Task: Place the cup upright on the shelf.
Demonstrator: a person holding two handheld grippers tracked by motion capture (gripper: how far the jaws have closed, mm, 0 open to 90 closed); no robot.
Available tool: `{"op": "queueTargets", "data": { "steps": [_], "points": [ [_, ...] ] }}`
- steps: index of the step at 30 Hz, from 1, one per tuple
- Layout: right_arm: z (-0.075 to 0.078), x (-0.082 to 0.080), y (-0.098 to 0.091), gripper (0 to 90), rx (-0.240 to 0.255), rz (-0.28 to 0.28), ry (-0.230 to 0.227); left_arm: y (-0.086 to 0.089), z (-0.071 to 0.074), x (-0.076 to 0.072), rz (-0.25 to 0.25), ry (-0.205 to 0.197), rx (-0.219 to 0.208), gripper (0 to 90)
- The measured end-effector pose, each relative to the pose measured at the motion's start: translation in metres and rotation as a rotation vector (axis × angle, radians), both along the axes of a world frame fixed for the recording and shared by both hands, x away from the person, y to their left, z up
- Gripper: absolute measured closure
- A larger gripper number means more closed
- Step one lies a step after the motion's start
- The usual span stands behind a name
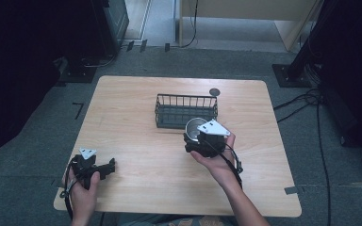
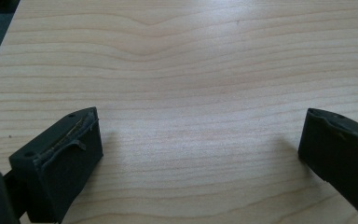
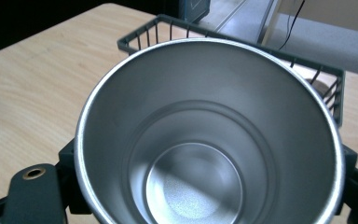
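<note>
A shiny metal cup (image 3: 205, 149) sits upright between the jaws of my right gripper (image 1: 194, 136), which is shut on it. In the high view the metal cup (image 1: 194, 127) is held just in front of a dark wire basket (image 1: 186, 111) at the table's middle back. The wire basket (image 3: 317, 70) rises right behind the cup's rim. My left gripper (image 1: 109, 165) rests low at the table's front left, open, its jaws wide apart over bare wood (image 2: 200, 140) with nothing between them.
A small dark round disc (image 1: 214, 92) lies on the wooden table (image 1: 132, 103) behind the basket's right corner. Cables (image 1: 306, 101) trail over the grey floor to the right. Dark equipment stands beyond the table's far corners.
</note>
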State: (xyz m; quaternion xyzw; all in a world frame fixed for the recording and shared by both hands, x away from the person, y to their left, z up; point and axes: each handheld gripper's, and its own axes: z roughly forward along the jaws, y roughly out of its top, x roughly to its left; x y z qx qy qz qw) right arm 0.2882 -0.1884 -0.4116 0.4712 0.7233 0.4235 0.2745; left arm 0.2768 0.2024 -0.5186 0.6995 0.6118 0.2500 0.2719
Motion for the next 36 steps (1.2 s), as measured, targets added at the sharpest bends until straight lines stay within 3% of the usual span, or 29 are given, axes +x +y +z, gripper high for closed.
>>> {"op": "queueTargets", "data": {
  "steps": [16,29,36],
  "points": [
    [0.027,0.044,0.007,17.9,0.013,-0.040,-0.049,0.000,0.000,0.000,0.003,0.000,-0.003,0.0],
    [0.037,0.088,0.011,17.9,0.015,-0.075,-0.076,0.000,0.000,0.000,0.002,0.001,-0.003,0.0],
    [0.030,0.111,0.010,18.0,0.009,-0.100,-0.054,0.000,0.000,0.000,0.002,0.000,-0.003,0.0]
  ]
}}
